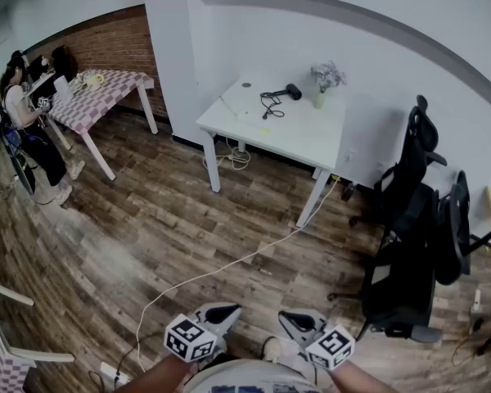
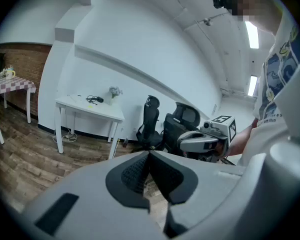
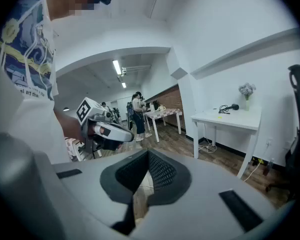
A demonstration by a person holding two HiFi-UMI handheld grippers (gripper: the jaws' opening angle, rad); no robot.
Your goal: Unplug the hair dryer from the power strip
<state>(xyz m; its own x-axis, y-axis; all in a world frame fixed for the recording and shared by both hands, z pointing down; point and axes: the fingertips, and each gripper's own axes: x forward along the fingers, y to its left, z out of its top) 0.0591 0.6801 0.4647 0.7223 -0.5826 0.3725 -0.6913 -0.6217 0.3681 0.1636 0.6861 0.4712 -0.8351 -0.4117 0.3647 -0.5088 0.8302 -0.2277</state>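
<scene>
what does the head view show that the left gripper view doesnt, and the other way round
Only the head view: a person standing by the pink-checkered table, and the left gripper seen from above. Only the left gripper view: long ceiling strip lights and that gripper's shut jaws close up. Both: the white rectangular table, the black hair dryer on it, black office chairs.

Set along the back edge of the desk (image 1: 307, 142): hair dryer (image 1: 293, 91) at mid-edge, cord (image 1: 270, 105) coiled just left of it, vase (image 1: 322, 97) toward the back right corner. Parked right of the desk, office chairs (image 1: 409, 219); far left, second table (image 1: 98, 97) with person (image 1: 29, 129) beside it.
</scene>
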